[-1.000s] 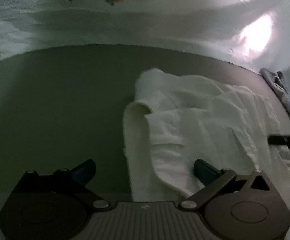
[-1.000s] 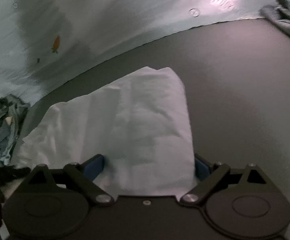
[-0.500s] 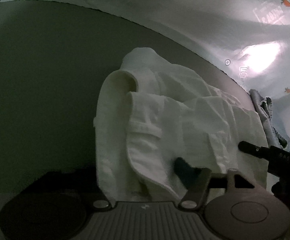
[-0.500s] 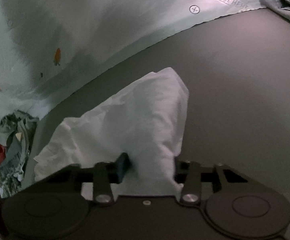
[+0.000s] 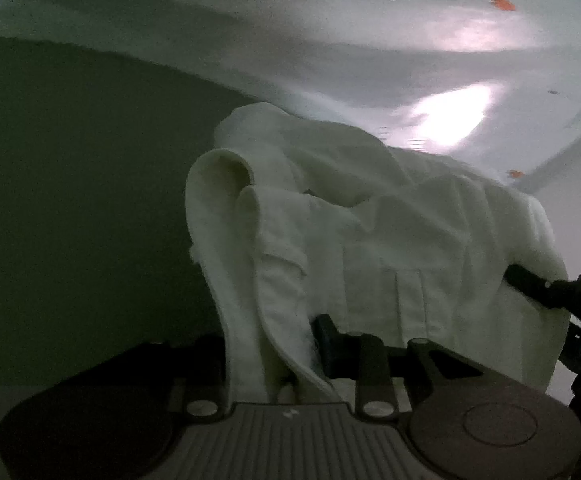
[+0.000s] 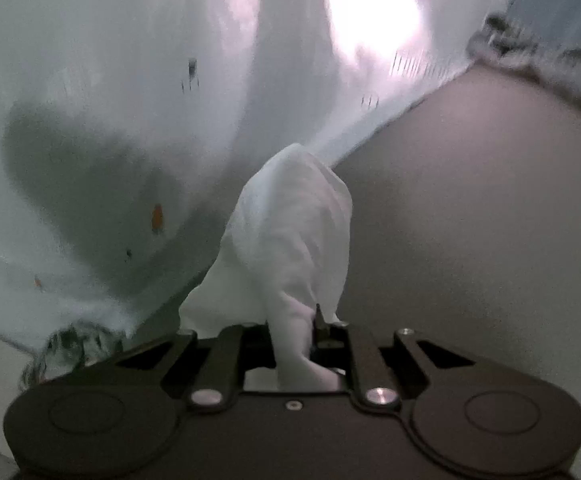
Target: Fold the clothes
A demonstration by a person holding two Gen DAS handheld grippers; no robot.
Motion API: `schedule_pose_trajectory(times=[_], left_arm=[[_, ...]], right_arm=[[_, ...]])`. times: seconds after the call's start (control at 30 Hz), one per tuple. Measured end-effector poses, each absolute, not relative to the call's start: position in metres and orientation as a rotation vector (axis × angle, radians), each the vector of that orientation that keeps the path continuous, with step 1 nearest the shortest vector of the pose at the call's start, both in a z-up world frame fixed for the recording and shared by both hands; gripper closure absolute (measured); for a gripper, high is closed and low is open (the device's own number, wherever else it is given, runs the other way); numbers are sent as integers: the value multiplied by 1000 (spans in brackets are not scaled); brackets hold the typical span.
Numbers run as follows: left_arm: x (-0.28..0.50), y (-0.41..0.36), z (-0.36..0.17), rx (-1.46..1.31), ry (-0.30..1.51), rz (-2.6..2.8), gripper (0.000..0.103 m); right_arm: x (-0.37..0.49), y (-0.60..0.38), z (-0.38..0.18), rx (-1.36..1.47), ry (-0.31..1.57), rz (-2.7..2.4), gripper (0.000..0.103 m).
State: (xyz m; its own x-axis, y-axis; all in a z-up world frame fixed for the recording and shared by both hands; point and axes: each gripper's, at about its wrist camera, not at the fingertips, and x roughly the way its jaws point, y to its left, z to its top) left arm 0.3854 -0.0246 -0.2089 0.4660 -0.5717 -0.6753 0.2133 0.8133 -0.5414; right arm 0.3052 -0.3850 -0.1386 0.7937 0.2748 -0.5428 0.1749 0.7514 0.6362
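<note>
A white garment [image 5: 370, 232] with a thick folded hem hangs bunched over the dark table [image 5: 70, 200]. My left gripper [image 5: 274, 344] has its jaws closing on the garment's near edge, and the cloth fills the gap between the fingers. In the right wrist view the same white garment [image 6: 290, 232] rises in a peak from my right gripper [image 6: 290, 340], whose jaws are closing and pinch a gathered strip of cloth. The right gripper's black finger [image 5: 538, 284] shows at the garment's right edge in the left wrist view.
A pale sheet with small orange prints [image 6: 130, 100] borders the dark table [image 6: 470, 220] behind the garment. A grey cloth pile [image 6: 530, 56] lies at the far right, and another patterned pile [image 6: 70, 344] sits at the lower left.
Both grippers went from wide open to closed on the white garment's edge. The right gripper rose and rolled, lifting the flat cloth into a peak. The left end bunched up too.
</note>
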Motion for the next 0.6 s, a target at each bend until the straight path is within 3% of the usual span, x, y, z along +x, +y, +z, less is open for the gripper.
schedule_pose_trajectory(times=[0.27, 0.6], left_arm=[[388, -105, -165, -354, 885, -725, 72], [352, -270, -135, -299, 767, -757, 72]], right_arm=[[241, -431, -79, 712, 498, -99, 89], [196, -577, -66, 696, 359, -94, 89]])
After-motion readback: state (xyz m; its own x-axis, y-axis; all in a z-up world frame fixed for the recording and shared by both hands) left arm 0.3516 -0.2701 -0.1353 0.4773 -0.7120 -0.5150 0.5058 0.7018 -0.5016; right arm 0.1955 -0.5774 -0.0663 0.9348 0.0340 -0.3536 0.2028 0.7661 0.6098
